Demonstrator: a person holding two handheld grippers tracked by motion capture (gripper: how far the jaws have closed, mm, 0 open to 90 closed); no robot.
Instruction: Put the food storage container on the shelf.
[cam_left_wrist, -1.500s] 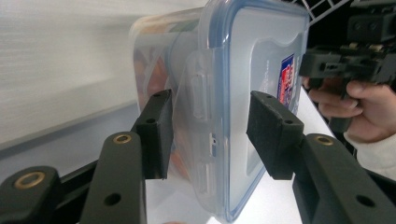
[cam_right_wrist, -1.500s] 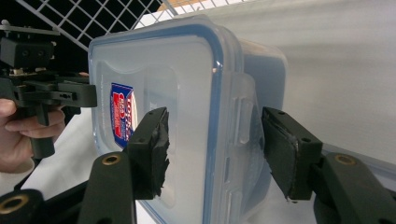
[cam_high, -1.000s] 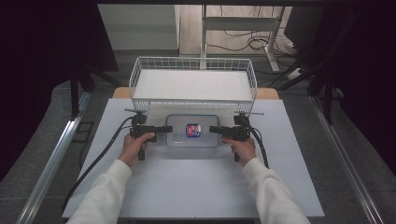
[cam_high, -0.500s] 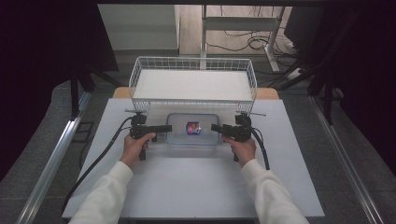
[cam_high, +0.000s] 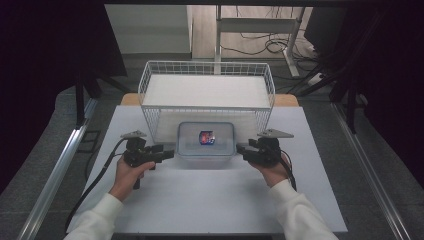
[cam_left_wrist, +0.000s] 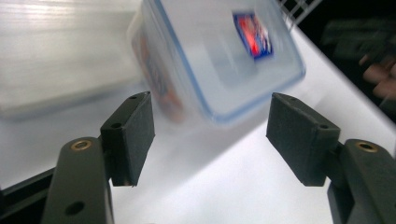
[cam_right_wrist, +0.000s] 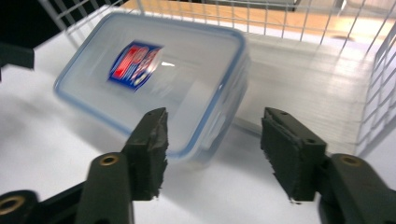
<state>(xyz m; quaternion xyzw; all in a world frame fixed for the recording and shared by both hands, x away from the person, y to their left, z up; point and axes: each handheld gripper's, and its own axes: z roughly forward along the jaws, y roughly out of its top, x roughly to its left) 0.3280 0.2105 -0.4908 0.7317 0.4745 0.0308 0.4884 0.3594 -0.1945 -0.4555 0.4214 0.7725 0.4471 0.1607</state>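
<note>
Clear plastic, rectangular and capped with a blue-rimmed snap lid, the food container (cam_high: 206, 140) sits on my white bench (cam_high: 210, 200) just in front of the white wire basket (cam_high: 207, 75), its far edge close against the basket's front mesh. From the high view its long axis runs across the bench from my left to my right, parallel to the basket's front, and its lid faces up with the red and blue label (cam_high: 206, 137) near the middle. My left claw (cam_high: 167, 154) is just beside the container's left short end, pointing toward it, and its jaws have just been opening; in the left gripper view the two black pads (cam_left_wrist: 133, 135) stand wide apart with bare bench between them and the container's near corner beyond their tips, touching neither. My right claw (cam_high: 241, 150) is just beside the right short end, pointing inward at it, and its jaws have just been closing a little, yet in the right gripper view the pads (cam_right_wrist: 152, 149) are parted and the container's corner lies past them, not pressed by either. Both views of the container along the jaws are blurred.
</note>
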